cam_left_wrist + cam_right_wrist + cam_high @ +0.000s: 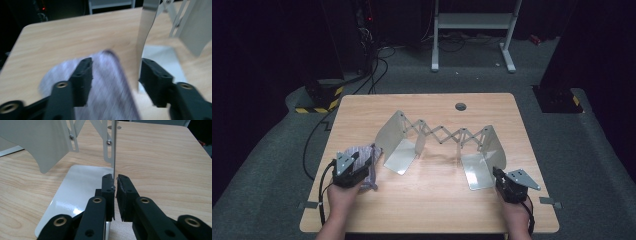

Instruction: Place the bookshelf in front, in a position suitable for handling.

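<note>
A metal expanding bookend rack (442, 134) stands across the middle of the wooden table (432, 210). Its right upright plate (113, 150) runs edge-on down between the jaws of my right gripper (115, 178), which is shut on it above the glossy base plate (80, 187). In the high view that gripper (496, 173) sits at the rack's near right corner. A grey-purple cloth (357, 151) lies beside the rack's left plate (147, 27). My left gripper (116, 62) stands open over the cloth (110, 82), which lies blurred between the wide jaws without being pinched. That gripper (370, 159) covers the cloth's near side.
A round cable hole (460, 106) is in the table's far edge. Beyond the table on the grey floor stand a white frame (472, 22) and loose black cables (372, 70). A black and yellow striped foot (319, 107) sits at the far left corner.
</note>
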The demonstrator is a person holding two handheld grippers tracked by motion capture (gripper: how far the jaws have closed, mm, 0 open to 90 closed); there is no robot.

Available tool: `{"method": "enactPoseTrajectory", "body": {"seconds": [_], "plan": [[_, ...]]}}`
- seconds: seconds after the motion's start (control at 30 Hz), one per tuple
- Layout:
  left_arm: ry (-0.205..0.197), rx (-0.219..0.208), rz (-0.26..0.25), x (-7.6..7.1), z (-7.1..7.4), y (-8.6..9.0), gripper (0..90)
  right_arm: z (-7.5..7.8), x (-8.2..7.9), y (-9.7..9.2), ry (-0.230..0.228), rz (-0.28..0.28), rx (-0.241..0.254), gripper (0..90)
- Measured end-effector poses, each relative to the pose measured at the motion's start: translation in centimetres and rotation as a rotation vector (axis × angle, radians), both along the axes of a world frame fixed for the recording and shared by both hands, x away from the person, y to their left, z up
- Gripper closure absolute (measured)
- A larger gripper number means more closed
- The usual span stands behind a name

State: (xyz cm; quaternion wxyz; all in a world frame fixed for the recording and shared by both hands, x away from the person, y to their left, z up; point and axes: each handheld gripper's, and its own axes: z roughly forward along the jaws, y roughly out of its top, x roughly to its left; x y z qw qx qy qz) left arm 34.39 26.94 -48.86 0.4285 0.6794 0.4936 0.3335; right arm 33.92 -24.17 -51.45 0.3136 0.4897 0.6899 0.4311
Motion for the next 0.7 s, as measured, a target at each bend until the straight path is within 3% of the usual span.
{"method": "enactPoseTrajectory", "body": {"seconds": [0.03,0.07,0.1,0.13,0.2,0.23,0.27,0.3,0.37,0.4,0.43,0.47,0.5,0.53,0.57,0.67,0.7], "plan": [[0.033,0.027,0.036,-0.9,-0.4,0.9,37.8,0.0,-0.1,0.0,-0.001,0.001,-0.002,83.5],[0.033,0.027,0.036,-0.9,-0.4,0.9,34.3,0.0,-0.1,0.0,-0.001,0.001,-0.002,83.5],[0.065,-0.014,0.059,-1.3,-1.0,2.1,31.6,0.0,-0.2,0.0,0.001,0.004,-0.001,82.6],[0.065,-0.014,0.059,-1.3,-1.0,2.1,29.8,0.0,-0.2,0.0,0.001,0.004,-0.001,82.6],[0.129,-0.005,0.068,-1.1,-1.9,2.7,27.5,-0.1,-0.2,0.1,0.004,0.011,-0.001,82.2],[0.184,-0.014,0.069,-0.7,-2.5,3.0,24.6,-0.2,-0.2,0.3,0.005,0.015,-0.005,82.1],[0.184,-0.014,0.069,-0.7,-2.5,3.0,22.7,-0.2,-0.2,0.3,0.005,0.015,-0.005,82.1],[0.230,-0.020,0.080,-0.4,-3.0,3.1,22.7,-0.2,-0.3,0.3,0.008,0.017,-0.004,82.1],[0.276,-0.007,0.095,0.0,-3.9,3.3,20.8,-0.2,-0.3,0.4,0.006,0.020,-0.010,81.9],[0.301,-0.042,0.088,0.2,-4.2,3.6,20.8,-0.2,-0.3,0.4,0.006,0.020,-0.010,81.9],[0.310,-0.087,0.093,0.2,-4.3,4.0,24.0,-0.2,-0.3,0.4,0.009,0.022,-0.010,81.9],[0.310,-0.087,0.093,0.2,-4.3,4.0,29.0,-0.2,-0.3,0.4,0.009,0.022,-0.010,81.9],[0.294,-0.082,0.043,0.0,-4.3,3.9,39.1,-0.4,-0.2,0.4,0.015,0.024,-0.009,81.9],[0.294,-0.082,0.043,0.0,-4.3,3.9,46.8,-0.4,-0.2,0.4,0.015,0.024,-0.009,81.9],[0.287,-0.069,-0.003,-0.1,-4.3,3.4,54.5,-0.5,-0.1,0.5,0.020,0.026,-0.011,81.9],[0.283,-0.060,-0.013,-0.3,-4.2,3.2,61.3,-0.5,0.0,0.5,0.022,0.028,-0.011,83.8],[0.269,-0.066,-0.040,-0.8,-3.9,2.9,64.4,-0.4,0.0,0.6,0.027,0.033,-0.009,85.8]]}}
